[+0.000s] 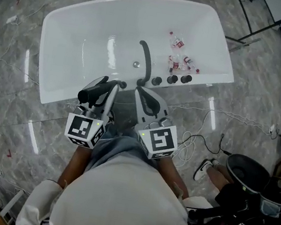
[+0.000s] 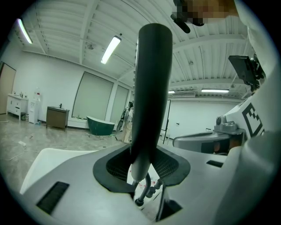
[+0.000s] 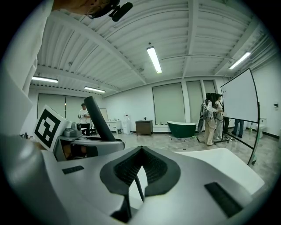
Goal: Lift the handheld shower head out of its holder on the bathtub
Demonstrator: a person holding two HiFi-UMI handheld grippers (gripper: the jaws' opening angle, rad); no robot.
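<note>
The black handheld shower head [image 1: 92,93] is held clear of the white bathtub [image 1: 83,41] rim, its handle upright between the pads of my left gripper [image 1: 105,85], which is shut on it. In the left gripper view the dark handle [image 2: 149,88] rises from the left gripper [image 2: 142,163], its pale lower end and hose [image 2: 146,186] below. My right gripper [image 1: 145,92] hangs beside it over the rim, shut and holding nothing. In the right gripper view the right gripper [image 3: 140,151] has its pads meeting, and the shower head [image 3: 99,118] sticks up at the left.
A black faucet spout [image 1: 146,57] and three round knobs [image 1: 171,79] sit on the tub's near rim. Small bottles [image 1: 179,57] lie inside the tub. Cables cross the marble floor. A shoe [image 1: 203,170] and black equipment [image 1: 248,172] are at the right.
</note>
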